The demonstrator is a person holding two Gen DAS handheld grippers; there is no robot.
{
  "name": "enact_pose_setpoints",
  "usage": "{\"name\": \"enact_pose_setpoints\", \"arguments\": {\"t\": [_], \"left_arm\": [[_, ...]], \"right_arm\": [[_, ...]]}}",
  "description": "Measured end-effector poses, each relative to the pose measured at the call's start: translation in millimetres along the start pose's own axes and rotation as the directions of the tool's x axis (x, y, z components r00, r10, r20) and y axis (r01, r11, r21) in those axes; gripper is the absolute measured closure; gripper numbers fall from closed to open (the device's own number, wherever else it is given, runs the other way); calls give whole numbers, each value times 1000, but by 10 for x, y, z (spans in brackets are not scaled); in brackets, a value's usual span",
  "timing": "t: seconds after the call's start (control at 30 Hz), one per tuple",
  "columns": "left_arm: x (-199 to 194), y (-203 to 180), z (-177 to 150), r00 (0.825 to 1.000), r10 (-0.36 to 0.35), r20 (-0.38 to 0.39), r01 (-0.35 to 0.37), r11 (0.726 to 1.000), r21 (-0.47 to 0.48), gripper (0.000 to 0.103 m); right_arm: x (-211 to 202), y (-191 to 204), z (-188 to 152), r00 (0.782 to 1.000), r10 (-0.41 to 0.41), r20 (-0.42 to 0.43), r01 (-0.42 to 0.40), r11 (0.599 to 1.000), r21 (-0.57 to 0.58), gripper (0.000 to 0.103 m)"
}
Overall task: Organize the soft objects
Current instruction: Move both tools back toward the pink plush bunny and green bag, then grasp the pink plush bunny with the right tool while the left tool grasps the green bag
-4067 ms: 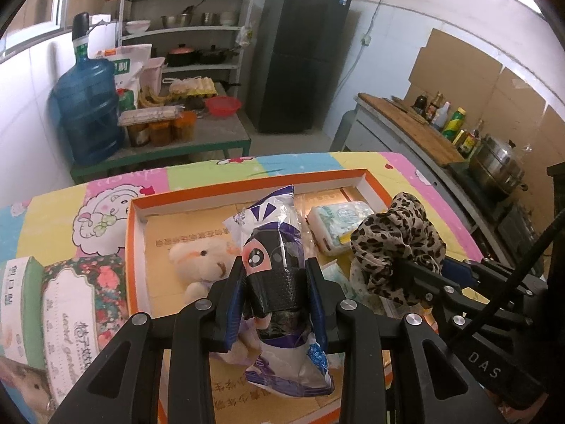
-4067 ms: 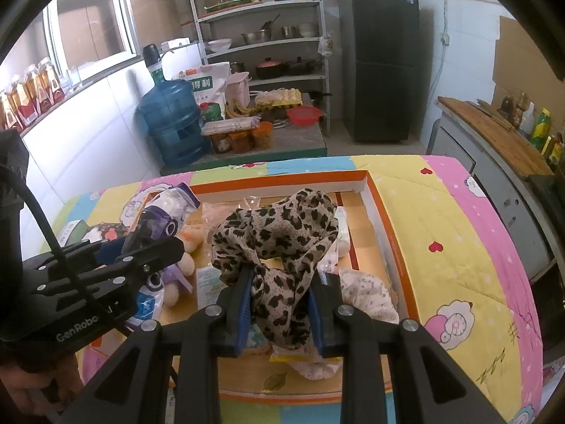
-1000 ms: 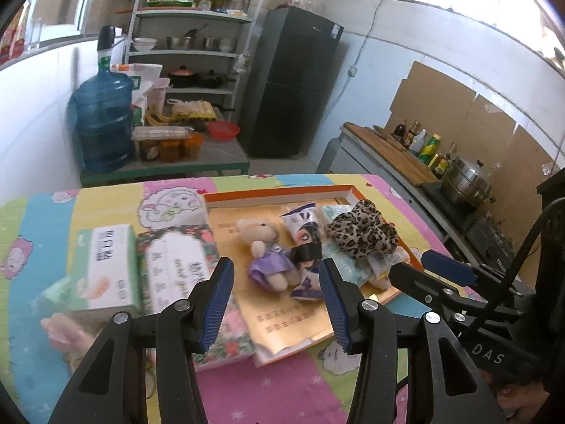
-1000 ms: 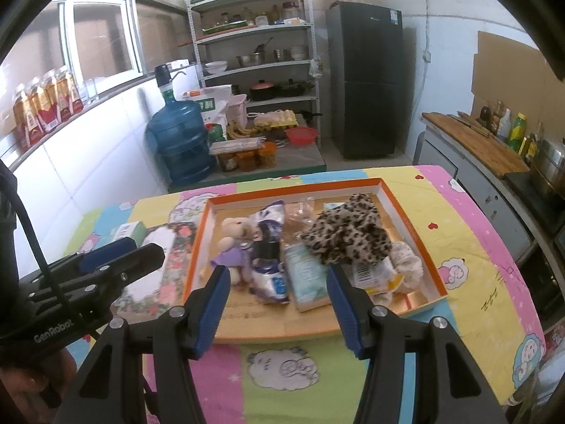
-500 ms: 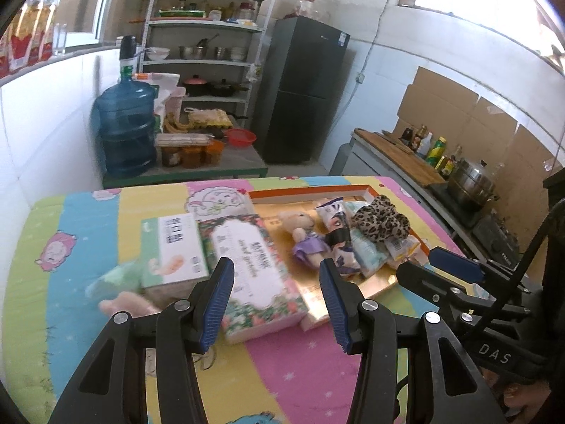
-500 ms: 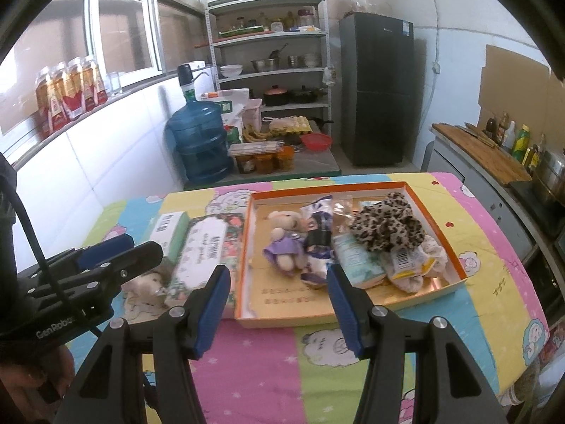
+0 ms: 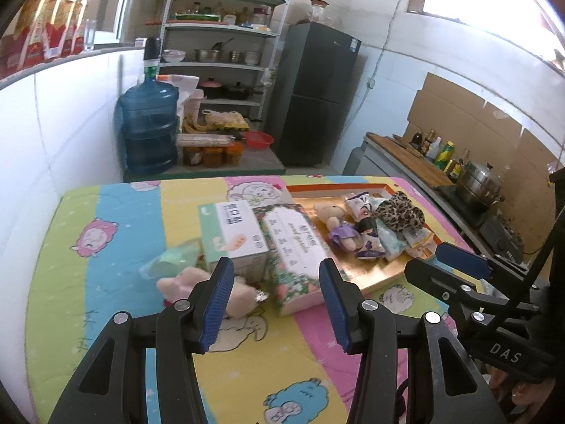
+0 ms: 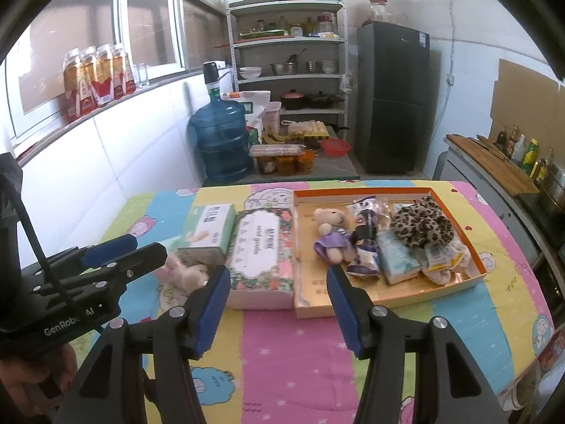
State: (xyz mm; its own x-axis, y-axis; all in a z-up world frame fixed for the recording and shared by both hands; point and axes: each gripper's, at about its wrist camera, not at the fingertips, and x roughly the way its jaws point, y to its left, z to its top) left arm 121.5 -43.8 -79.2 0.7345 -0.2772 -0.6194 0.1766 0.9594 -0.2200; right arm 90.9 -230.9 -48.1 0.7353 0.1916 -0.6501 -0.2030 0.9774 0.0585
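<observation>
A pink plush toy (image 8: 183, 269) is seen lying on its side on the cloth at the left of the group, just beside a pale green tissue box (image 8: 211, 228) with an infant printed on it; in the left wrist view a crumpled mint-green soft item (image 7: 175, 260) is noted touching the plush from behind. Next to the right, a floral tissue box (image 8: 260, 251) is laid flat, pressed against the orange-rimmed cardboard tray (image 8: 455, 212). Inside the tray, from left to right, are recorded: a cream teddy bear in a purple dress (image 8: 331, 233), lying on its back; a white-and-purple packet (image 8: 363, 247) with a black doll figure on it; a teal tissue pack (image 8: 397, 256); a bunched leopard-print cloth (image 8: 420, 226) resting on top of the packs; and a pale lacy cloth (image 8: 446, 266) at the tray's right end. All tray items are crowded into the right half, touching one another; the left half of the tray floor is bare. The left gripper (image 7: 273, 304) is held partly open with nothing between its blue pads, above the near part of the cloth. The right gripper (image 8: 277, 309) is likewise partly open and empty, in front of the tray. The surface is covered by a striped cartoon-sheep cloth (image 8: 293, 360) in pink, yellow, green and blue. Beyond it are noted a blue water jug (image 8: 222, 141), a metal shelf unit (image 8: 287, 53) with pots and bowls, a dark refrigerator (image 8: 392, 99), and, at far right, a counter with bottles (image 8: 526, 152).
</observation>
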Motion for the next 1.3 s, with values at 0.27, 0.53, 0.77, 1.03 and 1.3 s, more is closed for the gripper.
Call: {"name": "enact_pose_setpoints", "arguments": {"t": [0.27,0.53,0.77,1.03,1.3], "left_arm": [[-229,230,-108,999,33,20,-33,999,-8,51],[-395,579,-297,996,89,10,-89,994,-57,51],[-413,844,-399,991,131,-9,-132,986,-106,51],[-382,1138,-514,982,185,-33,-188,966,-175,51],[-353,1355,-639,968,244,-58,-251,930,-270,51]], "right_arm": [[-53,278,-12,1000,26,11,-26,999,-34,46],[52,548,-77,998,64,-21,-65,995,-72,46],[270,799,-118,987,145,-67,-153,979,-132,46],[816,1082,-20,927,300,-225,-363,867,-341,46],[1320,1170,34,916,244,-317,-370,818,-441,46]]}}
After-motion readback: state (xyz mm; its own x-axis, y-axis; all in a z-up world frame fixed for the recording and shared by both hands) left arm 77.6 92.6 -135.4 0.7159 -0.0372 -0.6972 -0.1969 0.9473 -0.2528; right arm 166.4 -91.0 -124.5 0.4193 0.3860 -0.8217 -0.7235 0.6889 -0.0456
